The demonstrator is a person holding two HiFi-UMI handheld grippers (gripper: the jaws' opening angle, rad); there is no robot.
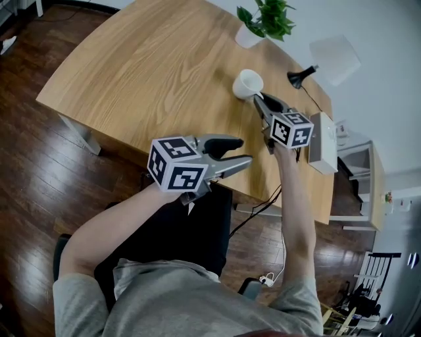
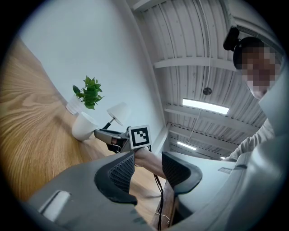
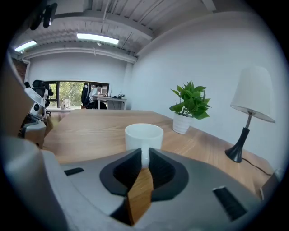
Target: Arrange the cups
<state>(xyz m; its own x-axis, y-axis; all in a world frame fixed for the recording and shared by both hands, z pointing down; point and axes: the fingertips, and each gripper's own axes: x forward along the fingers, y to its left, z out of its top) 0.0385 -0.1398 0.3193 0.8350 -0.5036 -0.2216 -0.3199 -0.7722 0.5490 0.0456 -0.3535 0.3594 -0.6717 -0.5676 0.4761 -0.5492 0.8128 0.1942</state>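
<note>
Head view. We see only one white ceramic cup (image 1: 247, 83), standing upright on the light wooden table (image 1: 145, 72) in the upper centre of the frame, near the potted green plant (image 1: 266, 18). The right gripper (image 1: 258, 100) reaches to the cup's lower right side, tips at its wall. The left gripper (image 1: 240, 151) hangs at frame centre over the near table edge, touching nothing. We judge the step in hand to be the grasp on the cup; the carry is not yet begun.

Left gripper view. The jaws of the left gripper (image 2: 146, 173) stand well apart with nothing between them. The cup (image 2: 83, 126) shows at left of centre, with the right gripper (image 2: 108, 135) against it.

Right gripper view. The jaws of the right gripper (image 3: 144, 164) are drawn together on a narrow white strip, which we read as the cup's handle (image 3: 145, 157). The cup (image 3: 143, 135) sits just beyond the tips at frame centre, rim level.

Next move, in our judgement: lift gently and keep the cup upright, since a pinch on the handle alone lets it swing. No view shows its destination.
</note>
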